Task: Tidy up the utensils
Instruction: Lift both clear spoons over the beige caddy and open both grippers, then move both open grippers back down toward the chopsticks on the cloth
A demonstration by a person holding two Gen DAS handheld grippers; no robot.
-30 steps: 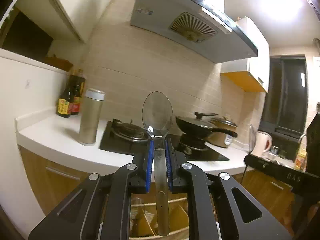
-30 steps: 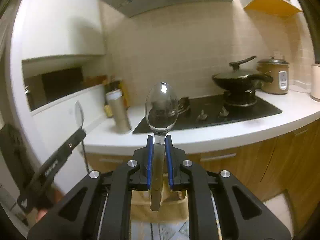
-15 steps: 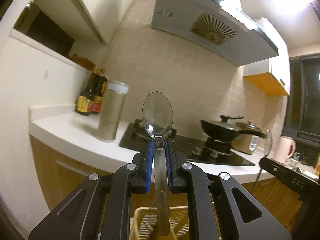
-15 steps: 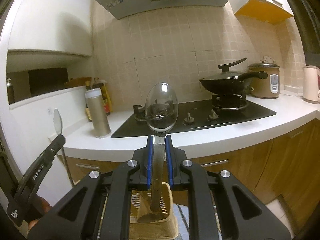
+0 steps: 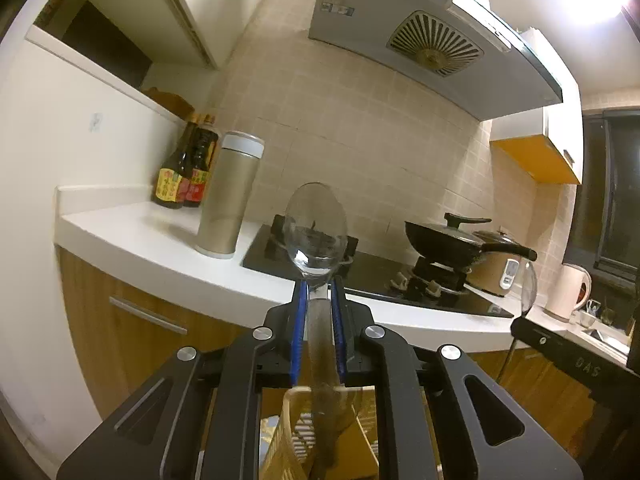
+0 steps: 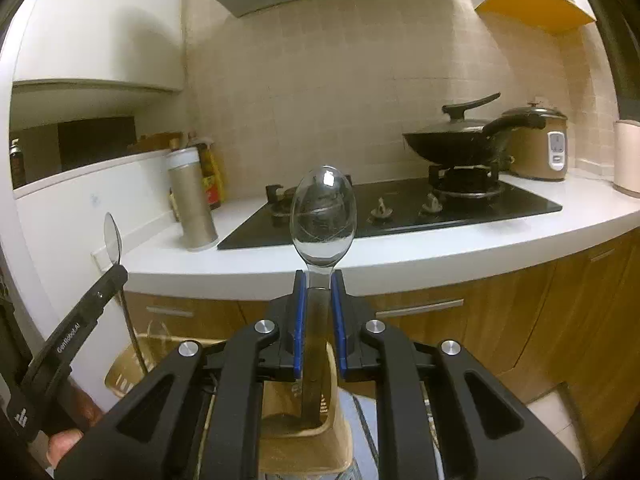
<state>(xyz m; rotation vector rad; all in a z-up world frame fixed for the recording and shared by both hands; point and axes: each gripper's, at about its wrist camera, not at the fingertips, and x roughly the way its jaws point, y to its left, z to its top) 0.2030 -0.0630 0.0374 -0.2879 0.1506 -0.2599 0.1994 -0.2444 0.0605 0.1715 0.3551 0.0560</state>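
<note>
Gripping one spoon each, both grippers hold their utensils upright with the bowl end up. In the left wrist view, the left gripper (image 5: 318,308) has its blue-lined jaws closed on the neck of the left spoon (image 5: 316,232); the handle runs down between the black fingers, and its lower end hangs over a pale slotted plastic basket (image 5: 288,432) just below. The spoon is shiny metal, its oval bowl mirror-bright and reflecting the dark stove. At the right edge of that view, the other spoon appears thin and edge-on.

In the right wrist view, the right gripper (image 6: 319,300) is likewise clamped on the neck of the right spoon (image 6: 323,216), a polished metal spoon of the same shape, with fine scratches showing in its bowl and a small bright glint near the top. Its handle reaches down to a second pale holder (image 6: 332,436) directly beneath; whether it touches cannot be told. To the left, the left gripper comes in slanting, part of a hand (image 6: 64,444) at its base, its spoon standing above the slotted basket.

Beyond the grippers runs a white counter (image 6: 440,248) over wooden cabinet doors (image 6: 500,320). On it stand a tall beige flask (image 5: 230,196) and dark sauce bottles (image 5: 186,168) behind it. Further right lies a black stove (image 6: 400,212) carrying a lidded black pan (image 6: 456,144), then a rice cooker (image 6: 540,144) and a white kettle (image 5: 568,292). A tiled wall (image 6: 340,100) and a range hood (image 5: 432,32) close the scene.
</note>
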